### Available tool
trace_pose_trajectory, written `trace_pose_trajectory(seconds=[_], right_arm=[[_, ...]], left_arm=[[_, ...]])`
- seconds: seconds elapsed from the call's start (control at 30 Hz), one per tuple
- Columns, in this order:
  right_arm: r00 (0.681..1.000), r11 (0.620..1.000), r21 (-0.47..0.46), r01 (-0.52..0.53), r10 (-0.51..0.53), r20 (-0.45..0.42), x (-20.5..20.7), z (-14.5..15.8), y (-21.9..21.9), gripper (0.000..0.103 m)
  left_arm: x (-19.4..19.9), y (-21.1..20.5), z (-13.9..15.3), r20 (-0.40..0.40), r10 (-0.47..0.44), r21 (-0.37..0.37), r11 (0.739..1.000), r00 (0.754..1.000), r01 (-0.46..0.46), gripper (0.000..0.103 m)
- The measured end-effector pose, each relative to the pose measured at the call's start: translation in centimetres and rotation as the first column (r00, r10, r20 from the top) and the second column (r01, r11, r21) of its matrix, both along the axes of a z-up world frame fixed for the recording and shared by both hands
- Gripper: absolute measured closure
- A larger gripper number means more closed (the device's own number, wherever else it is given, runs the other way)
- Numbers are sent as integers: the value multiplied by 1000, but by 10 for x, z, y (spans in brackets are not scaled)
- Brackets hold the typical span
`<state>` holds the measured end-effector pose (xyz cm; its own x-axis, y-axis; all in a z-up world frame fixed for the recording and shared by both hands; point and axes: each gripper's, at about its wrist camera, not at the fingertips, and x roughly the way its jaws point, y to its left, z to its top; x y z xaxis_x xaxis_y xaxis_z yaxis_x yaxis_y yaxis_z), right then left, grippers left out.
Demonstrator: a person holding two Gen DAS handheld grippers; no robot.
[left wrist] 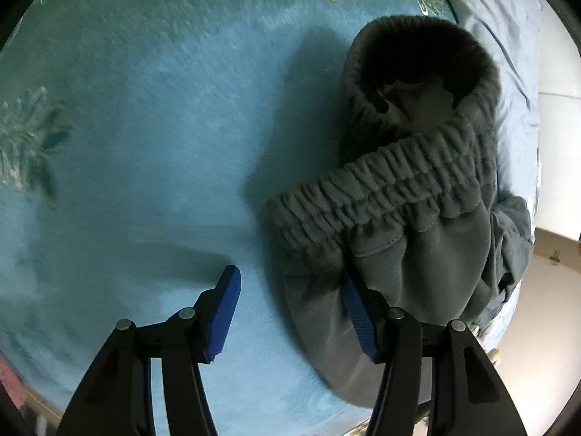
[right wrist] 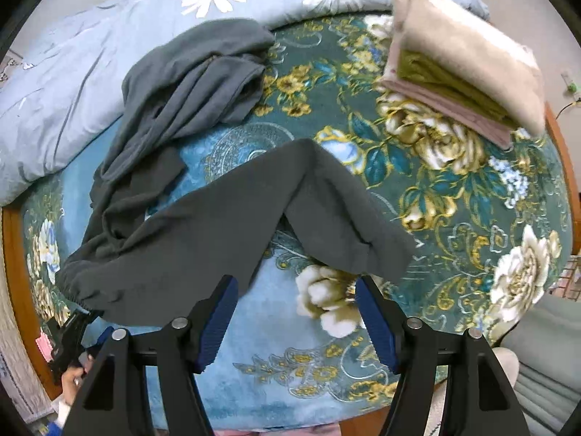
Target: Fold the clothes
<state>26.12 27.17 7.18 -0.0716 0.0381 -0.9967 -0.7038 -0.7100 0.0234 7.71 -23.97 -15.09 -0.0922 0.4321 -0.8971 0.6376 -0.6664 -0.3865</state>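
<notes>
Dark grey sweatpants (right wrist: 203, 218) lie spread on the floral blue bedspread (right wrist: 454, 196), legs bent toward the right. Their elastic waistband (left wrist: 381, 189) bulges open in the left wrist view. My left gripper (left wrist: 290, 283) is open at the waist end, its right finger against the fabric (left wrist: 417, 290); it also shows at the lower left of the right wrist view (right wrist: 72, 338). My right gripper (right wrist: 296, 290) is open and empty, just short of the folded-back leg end (right wrist: 374, 250).
A second grey-blue garment (right wrist: 196, 80) lies crumpled at the back left. A light blue daisy quilt (right wrist: 72, 72) runs along the back. A stack of folded clothes (right wrist: 461, 69) sits at the back right. The wooden bed edge (right wrist: 14, 272) is at left.
</notes>
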Motion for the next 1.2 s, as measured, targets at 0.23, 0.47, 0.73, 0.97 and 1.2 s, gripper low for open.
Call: trace_pose_trajectory(seconds=[0.23,0.47,0.73,0.97,1.2], right_arm=[[999,999,19,47,-47,-13,18,17,5,32],[997,998,-7,64,-64,-37,25,14,2,32],[991,994,-49,98,-102,-82,33,4,13,32],[970,968,-128,214,-226,-86,65,-32,36,32],[869,853,-300,428,-479,-123,104,-90,67,32]], left_arm=[[-7,-1,-3,6,57,31,998,998,-57,77],[-7,-10,23,-44,106,10,994,993,-106,91],[-1,-58,86,-158,183,-88,976,970,-198,95],[-4,-87,120,-196,186,-183,958,963,-223,95],[4,-73,124,-140,274,-172,939,951,-296,95]])
